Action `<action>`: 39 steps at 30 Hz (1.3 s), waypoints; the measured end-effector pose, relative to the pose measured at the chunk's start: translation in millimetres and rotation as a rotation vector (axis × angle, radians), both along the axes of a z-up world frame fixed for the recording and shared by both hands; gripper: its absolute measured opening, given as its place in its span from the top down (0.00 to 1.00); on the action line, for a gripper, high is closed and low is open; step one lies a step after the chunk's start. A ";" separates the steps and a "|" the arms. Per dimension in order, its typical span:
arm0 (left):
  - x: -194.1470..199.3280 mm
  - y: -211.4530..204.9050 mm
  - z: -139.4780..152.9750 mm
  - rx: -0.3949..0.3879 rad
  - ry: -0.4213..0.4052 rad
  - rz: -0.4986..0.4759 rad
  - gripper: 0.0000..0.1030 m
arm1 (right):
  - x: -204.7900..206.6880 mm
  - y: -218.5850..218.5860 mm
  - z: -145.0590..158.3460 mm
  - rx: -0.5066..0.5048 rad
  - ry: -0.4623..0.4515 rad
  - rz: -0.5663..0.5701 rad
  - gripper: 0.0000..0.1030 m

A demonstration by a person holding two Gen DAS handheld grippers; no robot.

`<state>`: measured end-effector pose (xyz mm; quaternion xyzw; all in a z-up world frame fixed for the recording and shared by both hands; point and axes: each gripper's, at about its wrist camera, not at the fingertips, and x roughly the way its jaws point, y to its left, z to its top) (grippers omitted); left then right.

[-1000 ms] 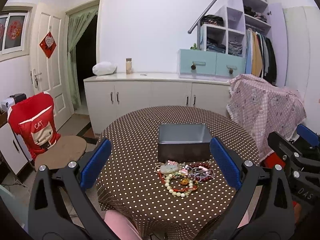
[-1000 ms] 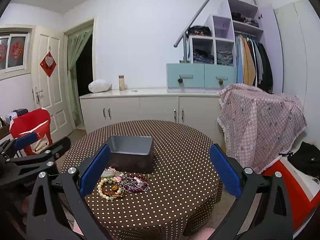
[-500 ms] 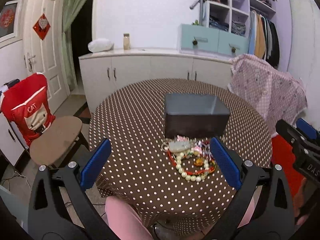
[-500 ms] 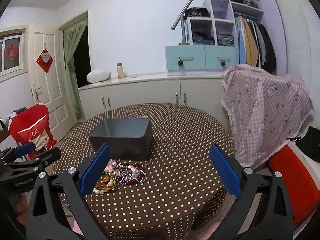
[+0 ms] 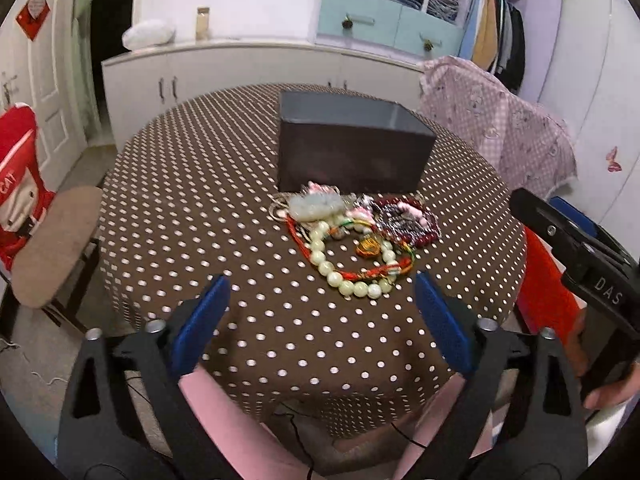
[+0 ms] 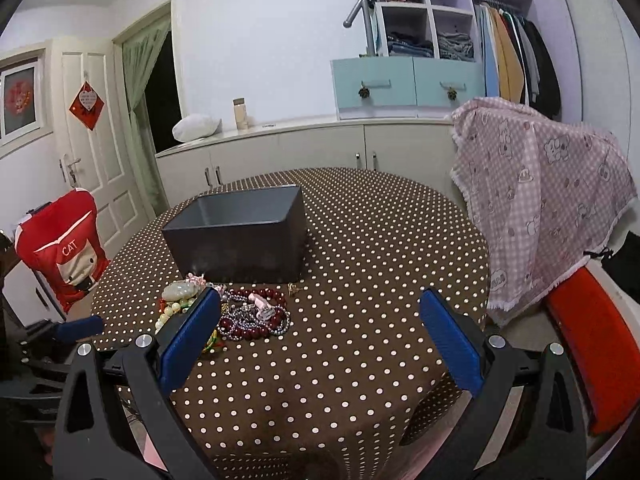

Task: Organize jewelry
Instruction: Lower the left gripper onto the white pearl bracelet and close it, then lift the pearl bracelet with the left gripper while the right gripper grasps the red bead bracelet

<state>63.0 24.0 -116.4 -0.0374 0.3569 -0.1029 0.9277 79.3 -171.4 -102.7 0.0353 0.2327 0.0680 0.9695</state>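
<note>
Jewelry (image 5: pixel 352 236) lies heaped on the surface (image 5: pixel 208 184) just before the open grey box (image 5: pixel 352 148), likely its destination, while the empty left hand-held gripper (image 5: pixel 320 320) is closing above it and the right hand-held gripper (image 6: pixel 320 340) hangs spread.

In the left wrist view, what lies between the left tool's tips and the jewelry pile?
Only bare polka-dot tablecloth. The left tool, jaws closing with nothing between them, sits short of the jewelry pile, which lies in front of the dark box.
</note>
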 end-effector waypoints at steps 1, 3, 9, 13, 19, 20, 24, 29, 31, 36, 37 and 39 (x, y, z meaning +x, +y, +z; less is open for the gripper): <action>1.8 -1.2 -2.4 -0.002 0.008 -0.003 0.22 | 1.0 0.0 -0.7 0.001 0.004 -0.001 0.07; 7.1 -1.4 -6.0 -0.002 0.025 0.000 0.28 | 2.5 0.4 -3.3 -0.001 0.011 0.000 0.07; 18.3 -2.0 -11.9 -0.033 0.043 0.008 0.68 | 5.0 4.4 -9.1 -0.018 0.026 0.001 0.07; 26.3 2.3 -14.4 -0.055 0.051 0.029 0.74 | 7.6 3.3 -11.3 -0.018 0.032 -0.001 0.07; 33.1 4.8 -16.5 -0.069 0.046 0.047 0.80 | 14.0 4.3 -13.6 -0.028 0.037 -0.005 0.07; 34.0 3.4 -17.1 -0.060 0.040 0.047 0.80 | 15.9 4.9 -14.7 -0.029 0.039 -0.005 0.07; 34.1 -0.4 -16.5 -0.014 0.024 0.057 0.90 | 23.2 6.3 -19.8 -0.037 0.056 -0.015 0.07; 32.2 8.0 -13.2 -0.047 -0.004 0.061 0.91 | 32.4 7.7 -21.4 -0.061 0.052 0.004 0.11; 29.6 12.3 -8.4 -0.068 -0.027 0.053 0.91 | 37.1 8.2 -21.7 -0.083 0.053 -0.010 0.18; 25.1 16.9 -1.3 -0.091 -0.072 0.033 0.91 | 60.5 7.1 -30.1 -0.110 0.113 -0.003 0.33; 24.2 17.2 -0.3 -0.090 -0.079 0.029 0.91 | 65.9 8.9 -32.5 -0.117 0.132 0.015 0.36; 23.9 17.1 1.8 -0.087 -0.090 0.024 0.91 | 71.2 11.2 -36.6 -0.119 0.160 0.041 0.39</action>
